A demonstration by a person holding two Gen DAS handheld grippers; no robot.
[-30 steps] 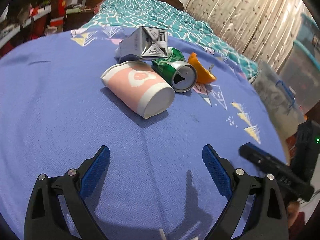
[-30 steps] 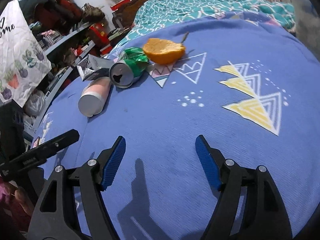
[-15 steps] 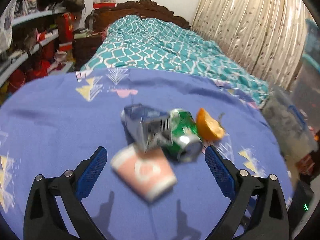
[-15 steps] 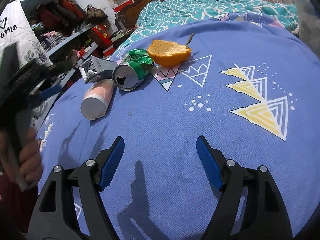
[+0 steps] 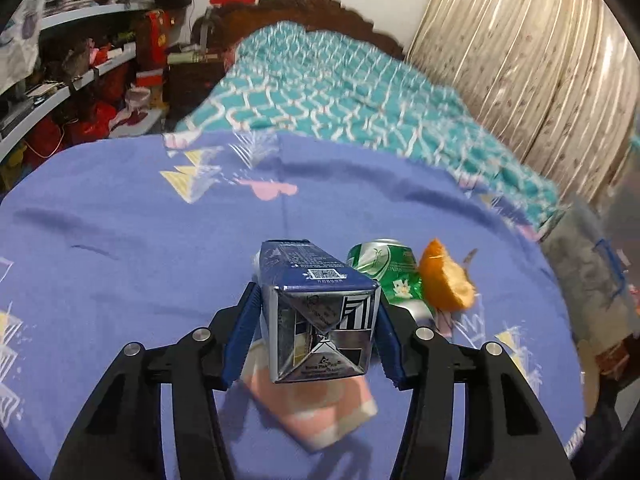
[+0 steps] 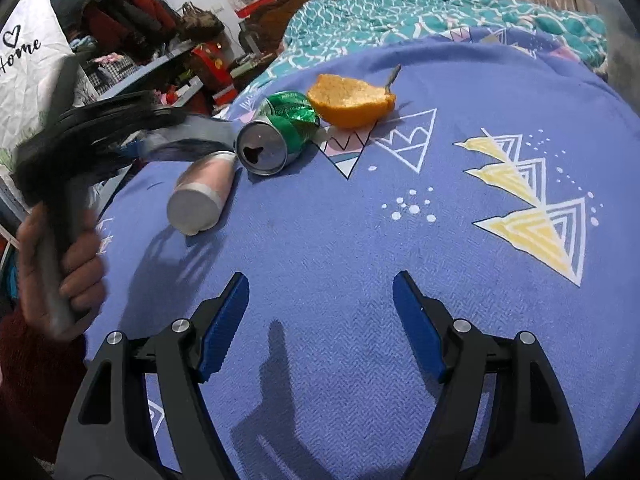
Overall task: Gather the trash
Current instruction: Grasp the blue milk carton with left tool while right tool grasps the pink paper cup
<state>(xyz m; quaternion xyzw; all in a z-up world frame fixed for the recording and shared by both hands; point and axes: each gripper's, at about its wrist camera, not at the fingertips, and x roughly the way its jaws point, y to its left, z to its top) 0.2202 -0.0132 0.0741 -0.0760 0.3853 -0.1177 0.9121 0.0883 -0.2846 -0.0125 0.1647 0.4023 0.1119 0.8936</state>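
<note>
Nearest in the right wrist view, the right gripper (image 6: 320, 328) stands wide open and empty, low over the blue cloth (image 6: 360, 240). At near left the person's left hand (image 6: 60, 256) wraps the handle of its tool, which reaches toward the trash, blurred. In the left wrist view, the left gripper (image 5: 318, 336) is closed on the blue carton (image 5: 320, 320), a pad against each side wall, folded end facing the camera. The carton appears raised above the pink cup (image 5: 312, 408), which lies on its side beneath. Judgement: hold light pressure, since thin walls may buckle, and lift clear of the neighbours. Beyond, to the right, lie the crushed green can (image 5: 384, 272) and orange peel (image 5: 444, 280), touching.
</note>
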